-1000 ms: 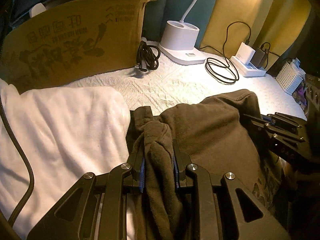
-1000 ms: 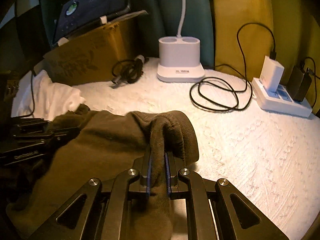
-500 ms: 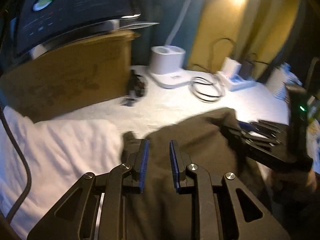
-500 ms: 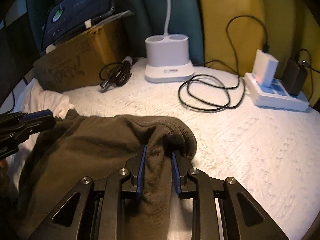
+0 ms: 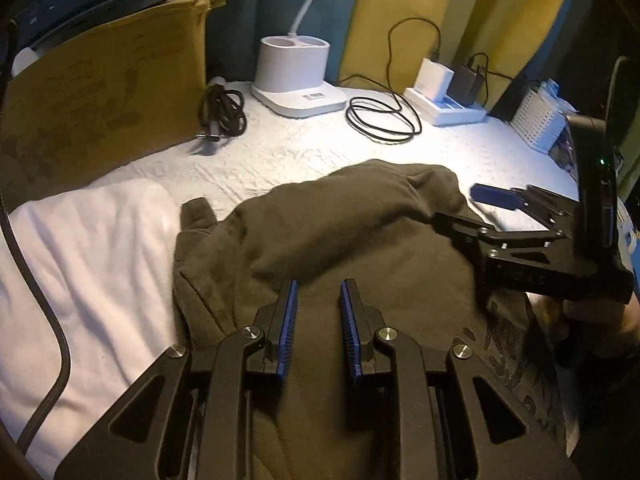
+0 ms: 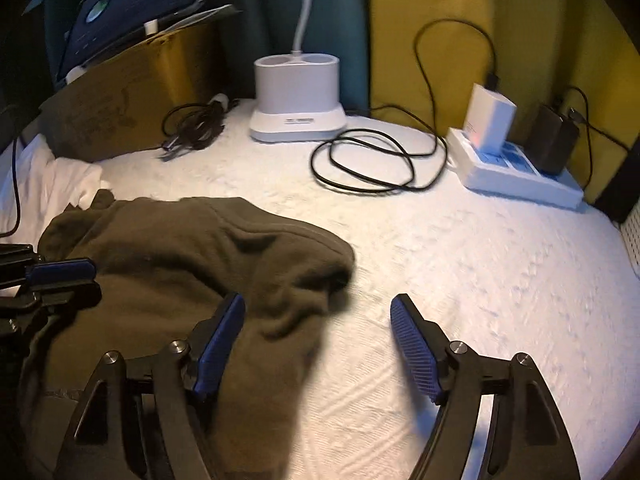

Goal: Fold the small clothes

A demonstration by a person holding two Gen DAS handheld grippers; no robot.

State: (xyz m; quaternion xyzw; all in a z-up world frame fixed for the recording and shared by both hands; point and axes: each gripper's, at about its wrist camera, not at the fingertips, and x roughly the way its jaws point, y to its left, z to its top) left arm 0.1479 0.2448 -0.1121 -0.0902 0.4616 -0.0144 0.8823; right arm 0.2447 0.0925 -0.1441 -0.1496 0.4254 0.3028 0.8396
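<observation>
A dark olive garment (image 5: 340, 240) (image 6: 180, 248) lies bunched on the white textured table cover (image 6: 460, 280). My left gripper (image 5: 319, 283) hovers over its near part. Its jaws stand a narrow gap apart with nothing between them. My right gripper (image 6: 319, 299) is at the garment's right corner and its jaws are opening wide. The cloth lies loose against the left blue pad (image 6: 220, 336) and no pad presses on it. Each gripper shows in the other's view: the right gripper (image 5: 456, 205) at the right, the left gripper (image 6: 95, 280) at the left edge.
A white cloth (image 5: 80, 260) lies left of the garment. A cardboard box (image 5: 100, 92) stands at the back left, with a black cable bundle (image 5: 222, 114) beside it. Further back stand a white lamp base (image 5: 296, 76), a looped cable (image 5: 380, 116), a power strip (image 5: 444, 104) and a white basket (image 5: 540, 120).
Both grippers held a fold of the garment a second ago. The left one let it go first; the right jaws then spread and the fold dropped flat onto the table.
</observation>
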